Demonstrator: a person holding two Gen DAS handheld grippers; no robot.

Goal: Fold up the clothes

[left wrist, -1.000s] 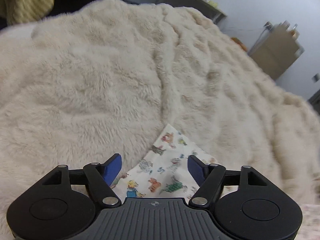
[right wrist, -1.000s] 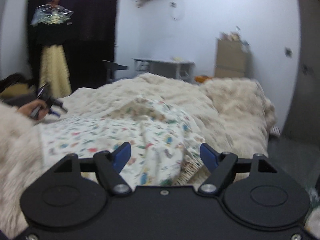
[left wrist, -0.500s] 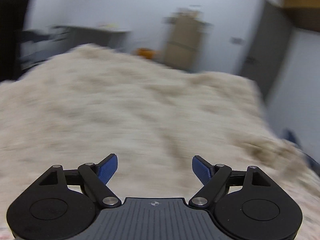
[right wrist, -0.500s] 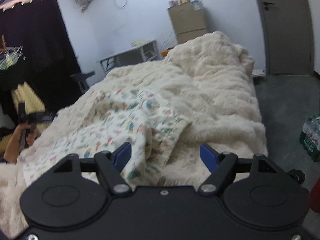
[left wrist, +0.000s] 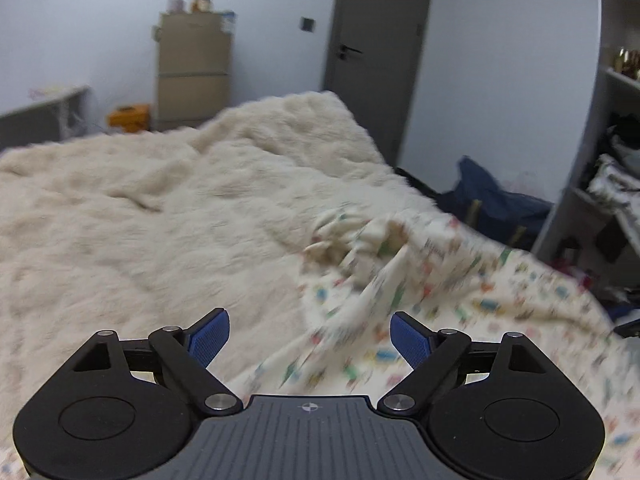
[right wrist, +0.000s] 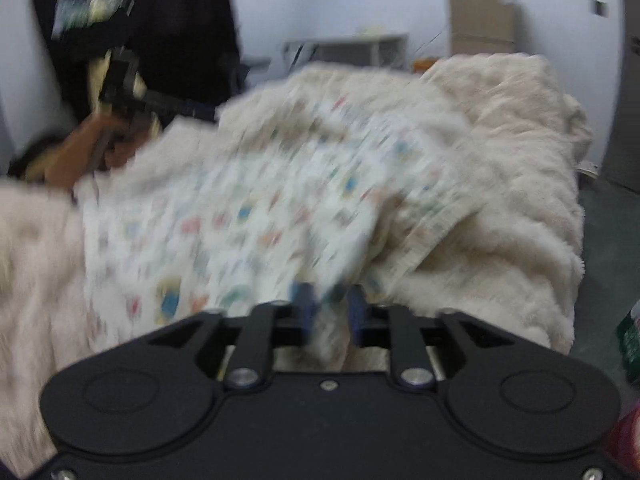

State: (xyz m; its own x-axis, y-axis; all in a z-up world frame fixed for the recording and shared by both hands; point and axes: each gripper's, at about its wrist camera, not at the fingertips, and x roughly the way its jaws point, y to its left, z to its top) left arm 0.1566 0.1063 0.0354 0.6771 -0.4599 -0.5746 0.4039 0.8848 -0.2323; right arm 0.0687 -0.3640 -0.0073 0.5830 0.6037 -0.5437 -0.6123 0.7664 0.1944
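While blurred, right tool [right wrist: 329, 313] seemingly pinches printed garment [right wrist: 256, 216].

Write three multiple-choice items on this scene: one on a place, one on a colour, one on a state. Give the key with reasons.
1. The white cartoon-print garment lies on:
A. a fluffy cream blanket
B. a wooden table
C. the floor

2. The finger pads of the left hand-held gripper are:
A. red
B. blue
C. yellow

3. The right hand-held gripper is:
A. wide open
B. out of view
C. closed on the garment's edge

Key: 1 A, the print spreads over the cream pile. 2 B, both pads show blue. 3 C, its fingers stand close together with cloth between them, though blurred.
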